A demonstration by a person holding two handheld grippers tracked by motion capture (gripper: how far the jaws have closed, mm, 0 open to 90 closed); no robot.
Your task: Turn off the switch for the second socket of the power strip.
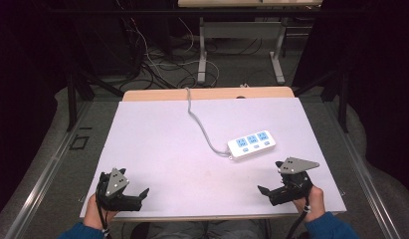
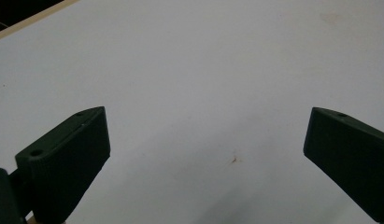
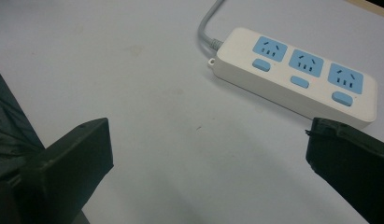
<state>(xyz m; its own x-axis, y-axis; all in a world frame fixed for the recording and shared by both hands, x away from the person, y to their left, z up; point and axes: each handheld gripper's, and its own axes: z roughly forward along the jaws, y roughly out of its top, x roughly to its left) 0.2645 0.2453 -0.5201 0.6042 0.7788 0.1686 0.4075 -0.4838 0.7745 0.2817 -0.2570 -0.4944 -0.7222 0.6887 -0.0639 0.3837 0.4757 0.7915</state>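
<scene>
Both tongs [image 1: 123, 188] [image 1: 272, 178] agape near power strip [image 1: 251, 144]

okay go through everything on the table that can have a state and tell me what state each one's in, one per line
Power strip: flat on the table, sockets up, all three sockets empty, untouched.
Cable: attached to the strip, trailing off the table's far edge.
Left gripper: open, holding nothing, over bare table.
Right gripper: open, holding nothing, just short of the strip.
</scene>
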